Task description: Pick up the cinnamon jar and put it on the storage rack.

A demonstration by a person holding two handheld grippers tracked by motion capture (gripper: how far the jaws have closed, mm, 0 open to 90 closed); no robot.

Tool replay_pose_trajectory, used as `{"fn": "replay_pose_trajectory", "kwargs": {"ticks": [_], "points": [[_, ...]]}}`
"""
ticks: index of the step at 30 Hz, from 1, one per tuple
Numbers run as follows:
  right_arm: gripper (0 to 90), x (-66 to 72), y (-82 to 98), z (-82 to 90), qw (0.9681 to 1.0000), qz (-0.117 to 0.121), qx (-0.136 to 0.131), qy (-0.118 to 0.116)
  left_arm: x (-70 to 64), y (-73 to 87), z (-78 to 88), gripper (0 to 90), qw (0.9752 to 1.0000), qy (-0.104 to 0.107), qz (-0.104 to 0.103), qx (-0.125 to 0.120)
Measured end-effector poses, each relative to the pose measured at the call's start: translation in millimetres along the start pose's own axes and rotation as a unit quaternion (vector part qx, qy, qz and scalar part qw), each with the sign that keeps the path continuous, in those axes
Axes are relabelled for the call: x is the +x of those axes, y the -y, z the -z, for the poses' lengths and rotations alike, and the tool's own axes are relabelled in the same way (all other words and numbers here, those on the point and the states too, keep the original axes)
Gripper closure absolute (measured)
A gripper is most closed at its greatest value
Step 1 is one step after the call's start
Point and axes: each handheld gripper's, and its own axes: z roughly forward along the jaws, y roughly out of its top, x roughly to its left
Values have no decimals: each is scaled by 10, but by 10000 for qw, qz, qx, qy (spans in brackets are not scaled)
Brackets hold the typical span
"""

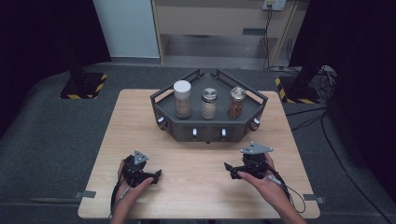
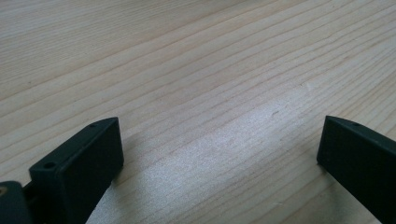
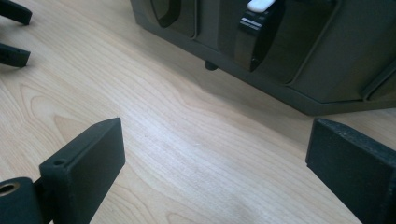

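High view: a dark rack (image 1: pixel 208 122) sits toward the far middle of the tabletop (image 1: pixel 196 186), and on its tray stand three jars in a row, all upright: a white-capped jar (image 1: pixel 182 99) at the left, a silver-lidded jar (image 1: pixel 209 103) in the middle and a jar of brown contents (image 1: pixel 237 102) at the right. Both hands rest low near the front edge. The left gripper (image 1: pixel 158 174) lies well short of the rack and off to its left. The right gripper (image 1: pixel 227 166) lies nearer, just in front of the rack's right half, with its fingers turned inward and toward the rack. So the jars lie ahead of and above both sets of fingers, and the right hand looks the better placed; the brown jar is its nearest. Each jar's long axis is vertical, so I judge a level approach from the front would suit.

Left gripper view: the two black fingers (image 2: pixel 79 163) stand wide apart with nothing between them, just bare wood grain.

Right gripper view: these fingers (image 3: pixel 84 163) also stand wide apart and empty. The rack's front wall (image 3: pixel 299 74) crosses the upper right, close ahead, with a dark hook topped by a white tab (image 3: pixel 259 5) on it. The left gripper's fingers show at the far upper left (image 3: pixel 14 32). The jars stand above this frame.
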Motion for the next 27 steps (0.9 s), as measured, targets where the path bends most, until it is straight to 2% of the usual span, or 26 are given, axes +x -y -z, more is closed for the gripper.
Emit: {"fn": "replay_pose_trajectory", "kwargs": {"ticks": [8,17,27], "points": [[48,102,70,-96,9999,75,114,-98,0,0,0,0,10000,0,-1,0],[48,206,181,-270,9989,113,382,-248,-1,0,0,0,10000,-2,-2,0],[47,303,319,-465,9977,196,621,-199,-4,1,1,0,10000,-7,0,-1]]}}
